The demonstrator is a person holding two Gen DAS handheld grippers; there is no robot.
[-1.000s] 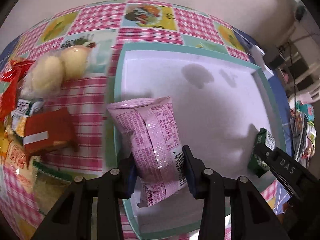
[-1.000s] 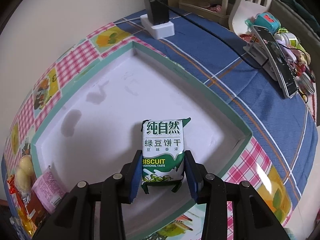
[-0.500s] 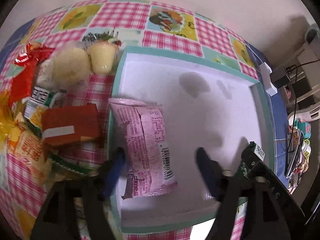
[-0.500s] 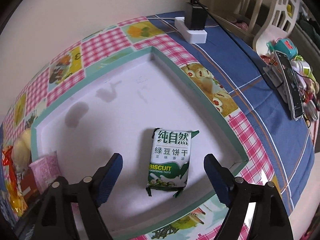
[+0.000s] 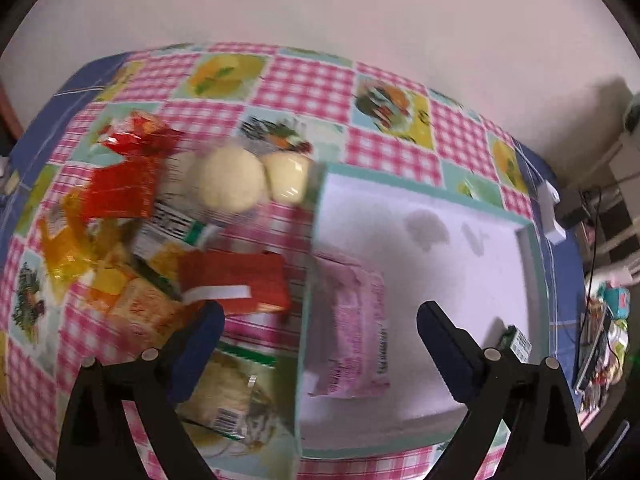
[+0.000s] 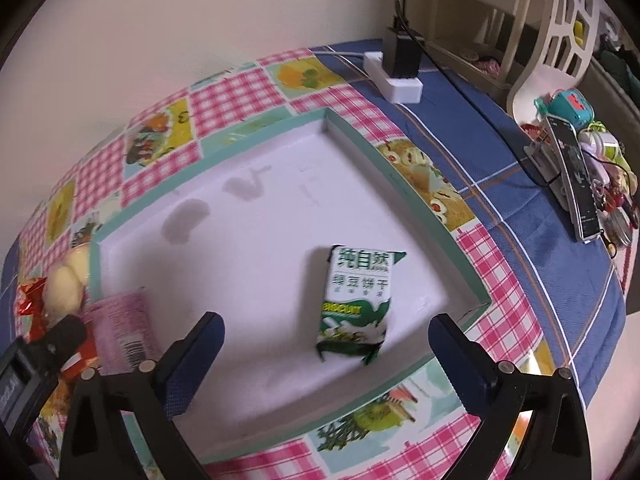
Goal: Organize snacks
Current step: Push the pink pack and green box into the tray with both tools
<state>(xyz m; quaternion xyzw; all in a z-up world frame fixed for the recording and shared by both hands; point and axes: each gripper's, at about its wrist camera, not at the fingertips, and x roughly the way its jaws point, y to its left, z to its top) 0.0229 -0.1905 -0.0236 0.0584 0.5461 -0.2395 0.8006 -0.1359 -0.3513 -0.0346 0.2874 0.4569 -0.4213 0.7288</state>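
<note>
- The green biscuit pack (image 6: 355, 307) lies flat in the tray (image 6: 416, 208), near its right rim, long axis running away from the right gripper (image 6: 326, 344), printed top at the far end
- The pink pack (image 5: 356, 324) lies flat along the tray's left rim, long axis parallel to it
- White tray floor between the two packs is bare, as is the far half
- Right gripper hangs with its jaws spread wide, grasping nothing
- Left gripper (image 5: 318, 330) likewise released, straddling the left rim
- A snack pile (image 5: 168, 240) sits on the checked cloth (image 5: 312, 88) just left of the tray
- A power strip (image 6: 394, 74) lies beyond it by the wall
</note>
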